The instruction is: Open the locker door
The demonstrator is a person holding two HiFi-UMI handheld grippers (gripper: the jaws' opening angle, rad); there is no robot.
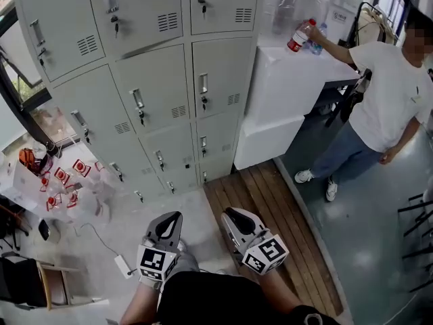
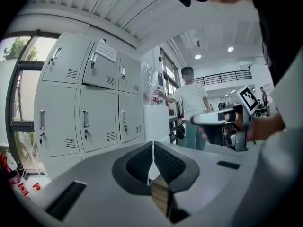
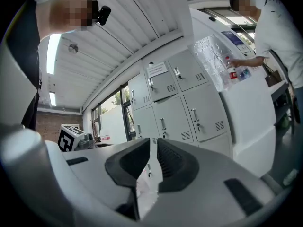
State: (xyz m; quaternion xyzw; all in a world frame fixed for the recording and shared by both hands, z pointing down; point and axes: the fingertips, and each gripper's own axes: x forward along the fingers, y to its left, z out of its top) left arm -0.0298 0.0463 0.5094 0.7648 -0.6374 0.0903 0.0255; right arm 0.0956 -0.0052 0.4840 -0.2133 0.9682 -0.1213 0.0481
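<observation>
A bank of grey lockers (image 1: 155, 93) with vertical handles and keys fills the wall ahead. The top-middle door (image 1: 132, 12) stands slightly ajar, and it also shows with a paper label in the left gripper view (image 2: 102, 65). Every other door looks closed. My left gripper (image 1: 167, 225) and right gripper (image 1: 233, 217) are held low by my body, well short of the lockers. The left gripper's (image 2: 153, 145) pads touch, with nothing between them. Only a thin slit shows between the right gripper's (image 3: 154, 143) pads, and it is empty too.
A person in a white shirt (image 1: 389, 93) stands at the right holding a bottle (image 1: 300, 36) on a white counter (image 1: 291, 87). Wooden boards (image 1: 270, 208) run beside the counter. Red-and-white packets (image 1: 61, 181), a chair (image 1: 47, 283) and a white adapter with cable (image 1: 124, 265) lie at the left.
</observation>
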